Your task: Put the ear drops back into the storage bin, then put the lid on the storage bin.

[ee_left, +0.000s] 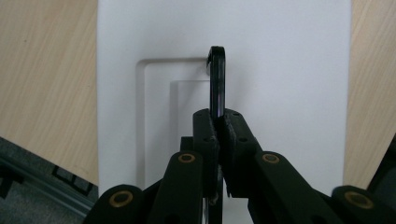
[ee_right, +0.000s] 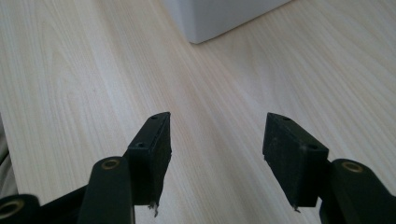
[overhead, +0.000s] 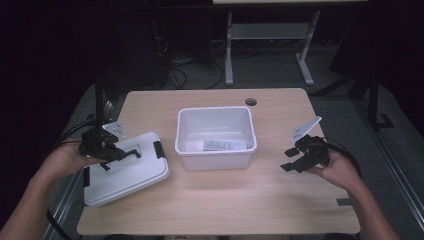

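Clearly we have the white lid by its black handle: the left gripper has its jaws clamped shut on that handle, as the left gripper view shows. The lid sits at the near left of the table, well apart from the open white box at the middle. Its long axis runs from the near left edge toward the box, latch end pointing at it. To lift well, we keep the grip centred so the lid hangs level. The right gripper hovers with jaws apart, empty.
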`<state>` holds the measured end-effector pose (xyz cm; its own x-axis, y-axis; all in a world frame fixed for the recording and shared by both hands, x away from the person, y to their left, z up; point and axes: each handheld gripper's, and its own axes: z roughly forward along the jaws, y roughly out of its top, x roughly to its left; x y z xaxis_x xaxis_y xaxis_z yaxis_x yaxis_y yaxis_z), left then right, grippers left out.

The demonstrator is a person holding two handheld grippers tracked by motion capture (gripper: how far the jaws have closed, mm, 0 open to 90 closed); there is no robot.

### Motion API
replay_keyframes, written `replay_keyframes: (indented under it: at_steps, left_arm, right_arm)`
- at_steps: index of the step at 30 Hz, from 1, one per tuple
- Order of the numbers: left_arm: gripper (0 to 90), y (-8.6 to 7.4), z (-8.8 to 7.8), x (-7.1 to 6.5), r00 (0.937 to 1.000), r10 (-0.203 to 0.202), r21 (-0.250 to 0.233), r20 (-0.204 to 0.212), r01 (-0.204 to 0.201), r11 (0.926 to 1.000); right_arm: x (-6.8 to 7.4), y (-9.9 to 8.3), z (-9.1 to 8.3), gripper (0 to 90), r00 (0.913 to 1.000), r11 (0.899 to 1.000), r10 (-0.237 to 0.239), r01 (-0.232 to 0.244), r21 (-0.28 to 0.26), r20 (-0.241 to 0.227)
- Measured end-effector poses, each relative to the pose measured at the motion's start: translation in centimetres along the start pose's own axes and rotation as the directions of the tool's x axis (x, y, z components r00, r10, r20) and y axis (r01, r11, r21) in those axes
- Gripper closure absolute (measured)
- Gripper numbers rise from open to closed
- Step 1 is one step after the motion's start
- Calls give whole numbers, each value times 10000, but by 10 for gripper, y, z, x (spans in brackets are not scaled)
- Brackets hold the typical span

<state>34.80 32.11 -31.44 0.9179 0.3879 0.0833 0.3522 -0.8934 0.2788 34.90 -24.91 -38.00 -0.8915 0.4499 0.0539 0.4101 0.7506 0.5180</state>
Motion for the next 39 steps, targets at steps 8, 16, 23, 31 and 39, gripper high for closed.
replay_keyframes:
  at_steps: [8, 16, 23, 31, 39]
  left_arm:
    - [847, -2, -28, -1, 9999, 11, -90, -120, -12, 10000]
    - [848, -3, -62, -2, 9994, -24, -251, -344, 15, 9997]
    - [848, 5, -87, -2, 9992, 98, -395, -399, -114, 9992]
    - [848, 22, -103, -5, 9981, 438, -657, -422, -465, 9968]
    - [848, 45, -113, -8, 9948, 858, -802, -545, -900, 9927]
  right_arm:
    - [-1, -3, -2, 407, 10000, 9999, 42, -42, -100, 44]
    - [-1, -5, -3, 406, 9999, 9998, 86, -84, -187, 111]
    - [-3, -8, -3, 405, 9998, 9996, 196, -194, -220, 90]
    - [-2, -9, -3, 405, 9997, 9994, 246, -244, -244, 81]
    - [-2, -8, -1, 394, 9996, 9996, 243, -242, -160, 107]
